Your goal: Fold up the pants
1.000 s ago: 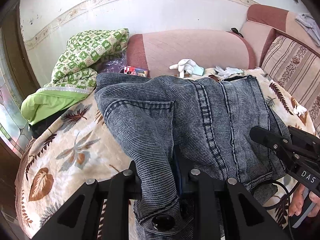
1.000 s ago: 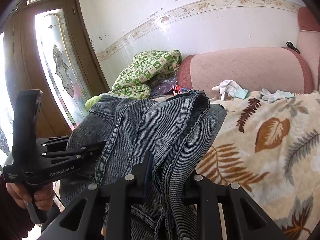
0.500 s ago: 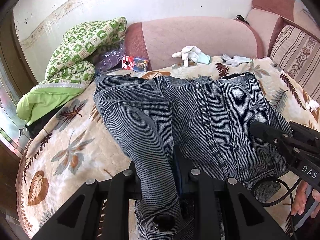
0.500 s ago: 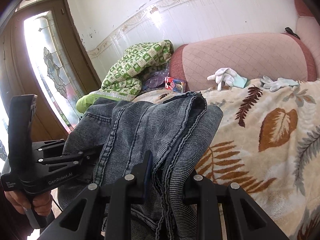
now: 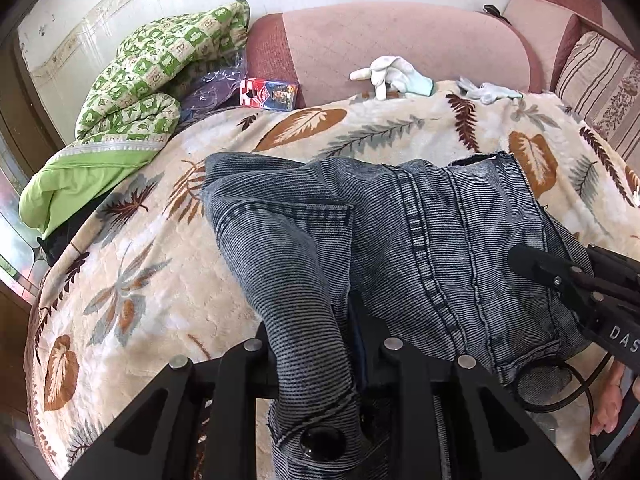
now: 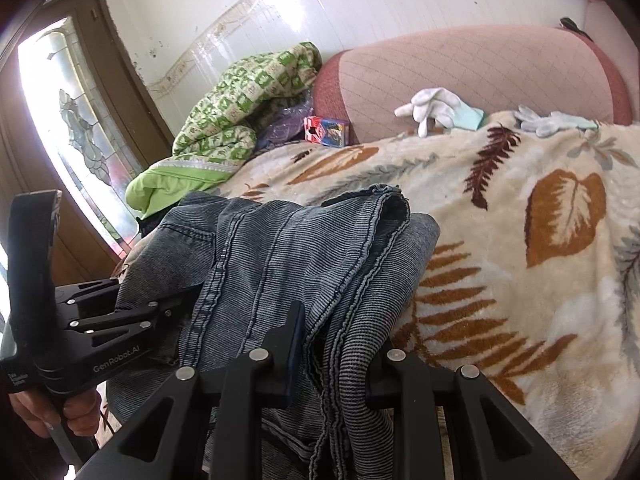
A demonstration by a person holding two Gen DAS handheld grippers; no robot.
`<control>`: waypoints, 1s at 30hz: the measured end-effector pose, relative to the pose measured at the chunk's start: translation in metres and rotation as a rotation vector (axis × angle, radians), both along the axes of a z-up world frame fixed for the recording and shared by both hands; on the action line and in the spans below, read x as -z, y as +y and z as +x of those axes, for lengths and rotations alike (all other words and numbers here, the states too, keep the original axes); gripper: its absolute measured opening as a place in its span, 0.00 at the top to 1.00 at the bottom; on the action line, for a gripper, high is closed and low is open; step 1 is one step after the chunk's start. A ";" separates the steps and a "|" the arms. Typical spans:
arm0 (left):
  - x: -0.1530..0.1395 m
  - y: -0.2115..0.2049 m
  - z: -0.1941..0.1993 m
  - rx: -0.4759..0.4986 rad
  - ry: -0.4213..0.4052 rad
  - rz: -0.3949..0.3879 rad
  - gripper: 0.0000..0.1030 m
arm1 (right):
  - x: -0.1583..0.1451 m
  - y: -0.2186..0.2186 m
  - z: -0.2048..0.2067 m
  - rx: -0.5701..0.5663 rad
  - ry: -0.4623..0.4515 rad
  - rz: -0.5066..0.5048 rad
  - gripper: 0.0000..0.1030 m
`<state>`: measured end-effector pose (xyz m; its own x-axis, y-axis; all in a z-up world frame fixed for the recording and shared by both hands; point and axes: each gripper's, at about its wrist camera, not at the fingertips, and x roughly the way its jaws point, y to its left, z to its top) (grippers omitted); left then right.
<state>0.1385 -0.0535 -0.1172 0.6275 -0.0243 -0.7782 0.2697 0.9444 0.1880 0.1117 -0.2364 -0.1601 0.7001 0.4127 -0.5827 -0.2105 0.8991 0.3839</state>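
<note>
Grey-blue denim pants (image 5: 420, 248) lie bunched on a leaf-patterned blanket (image 5: 132, 280) over a sofa. My left gripper (image 5: 320, 360) is shut on the waistband end with the button, near the front edge. My right gripper (image 6: 336, 356) is shut on the stacked edges of the pants (image 6: 304, 264) at their right side. Each gripper shows in the other's view: the right gripper (image 5: 560, 276) at the pants' right edge, the left gripper (image 6: 120, 312) at their left. The far fold of the pants rests on the blanket.
A green checked quilt (image 5: 160, 68) is piled at the back left. A small red box (image 5: 270, 94) and white gloves (image 5: 394, 74) lie by the pink sofa back (image 5: 400, 36). A striped cushion (image 5: 600, 76) stands at the right. A glass door (image 6: 60, 128) is on the left.
Both grippers have drawn the pants toward the front of the sofa; more blanket now shows behind the pants. Both grips are unchanged.
</note>
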 end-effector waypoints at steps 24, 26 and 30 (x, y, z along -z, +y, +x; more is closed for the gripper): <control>-0.106 0.008 -0.102 -0.030 -0.397 0.093 0.13 | -0.057 -0.010 -0.086 0.102 -0.252 -0.080 0.37; -0.116 0.008 -0.116 -0.019 -0.421 0.088 0.13 | -0.069 -0.005 -0.102 0.113 -0.302 -0.092 0.37; -0.128 0.010 -0.137 -0.006 -0.447 0.069 0.13 | -0.086 0.004 -0.137 0.129 -0.366 -0.093 0.33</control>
<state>0.0013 -0.0440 0.0112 0.9022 0.0226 -0.4308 0.1425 0.9269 0.3471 -0.0254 -0.2326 -0.0744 0.9111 0.2652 -0.3157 -0.2017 0.9545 0.2197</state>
